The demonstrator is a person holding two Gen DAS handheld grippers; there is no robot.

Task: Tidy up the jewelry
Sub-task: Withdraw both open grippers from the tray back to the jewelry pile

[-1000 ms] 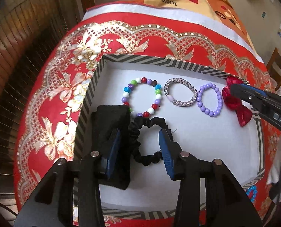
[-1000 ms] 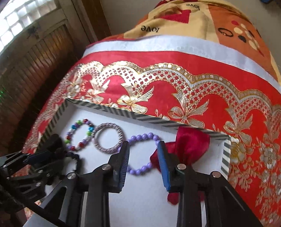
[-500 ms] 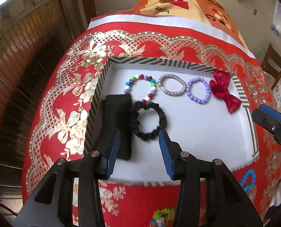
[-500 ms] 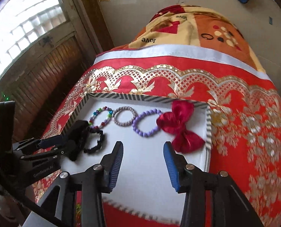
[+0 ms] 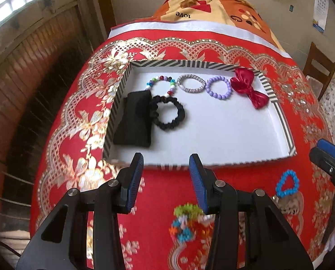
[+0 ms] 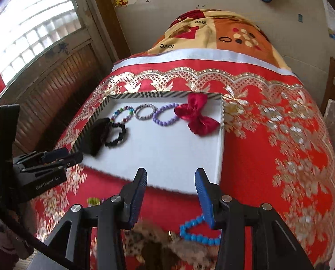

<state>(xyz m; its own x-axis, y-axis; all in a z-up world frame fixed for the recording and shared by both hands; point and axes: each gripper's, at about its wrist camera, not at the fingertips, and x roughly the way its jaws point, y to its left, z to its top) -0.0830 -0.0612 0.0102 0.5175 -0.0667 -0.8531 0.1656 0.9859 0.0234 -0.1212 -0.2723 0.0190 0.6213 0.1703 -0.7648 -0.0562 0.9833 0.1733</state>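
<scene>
Inside the striped tray [image 5: 119, 103], bracelets [image 5: 218, 88] line the far wall.

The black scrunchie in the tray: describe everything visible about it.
The black scrunchie is a ruffled ring of dark fabric lying flat on the white floor of the striped-rim tray, near its left side. Its left edge touches the black pouch, and its top meets the multicoloured bead bracelet. Neither gripper holds it.

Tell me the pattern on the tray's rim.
Black and white diagonal stripes on the tray's rim, clearest in the left wrist view.
</scene>
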